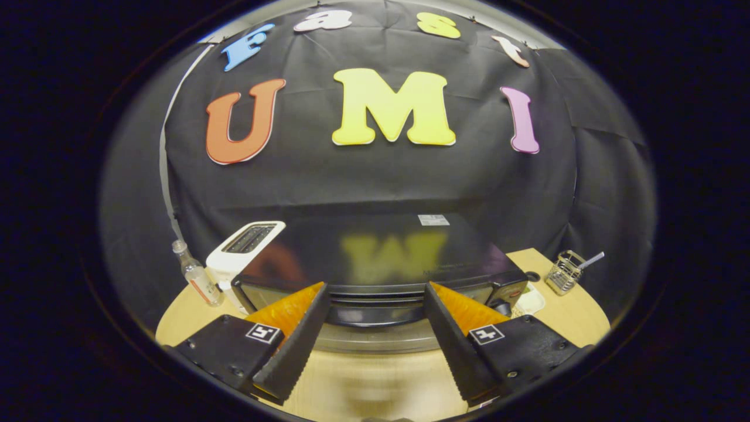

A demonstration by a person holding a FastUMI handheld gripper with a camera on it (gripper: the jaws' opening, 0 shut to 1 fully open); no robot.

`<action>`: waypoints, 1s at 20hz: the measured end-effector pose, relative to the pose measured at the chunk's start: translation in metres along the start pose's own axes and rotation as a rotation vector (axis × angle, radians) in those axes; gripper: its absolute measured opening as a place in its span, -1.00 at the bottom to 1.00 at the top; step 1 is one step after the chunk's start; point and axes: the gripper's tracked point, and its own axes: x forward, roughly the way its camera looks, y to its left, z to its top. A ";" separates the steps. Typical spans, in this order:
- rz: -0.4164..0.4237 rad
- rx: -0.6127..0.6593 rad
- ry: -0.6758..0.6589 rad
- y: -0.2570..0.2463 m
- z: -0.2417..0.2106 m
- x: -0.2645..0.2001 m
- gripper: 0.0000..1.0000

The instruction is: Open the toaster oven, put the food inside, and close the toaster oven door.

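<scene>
The black toaster oven [387,249] stands on a round wooden table [375,387], and I look down on its glossy top. My gripper [375,288] is open wide, its fingertips level with the oven's upper front edge. The door's dark handle [375,315] lies between the fingers [299,340], with nothing pressed on it. Below the handle runs a grey glassy band of the door [375,341]; I cannot tell how far the door stands open. A small white dish [530,302] sits to the right of the oven, half hidden by it, and what it holds is unclear.
A white slot toaster [246,249] stands against the oven's left side, with a clear bottle [196,275] beside it. A wire basket [562,272] holding a utensil sits at the back right. Black cloth wall rises close behind the oven.
</scene>
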 end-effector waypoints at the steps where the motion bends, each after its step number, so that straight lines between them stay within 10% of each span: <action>1: -0.002 -0.001 0.002 0.000 -0.002 -0.004 1.00; 20: -0.002 -0.012 0.156 -0.005 -0.122 -0.084 1.00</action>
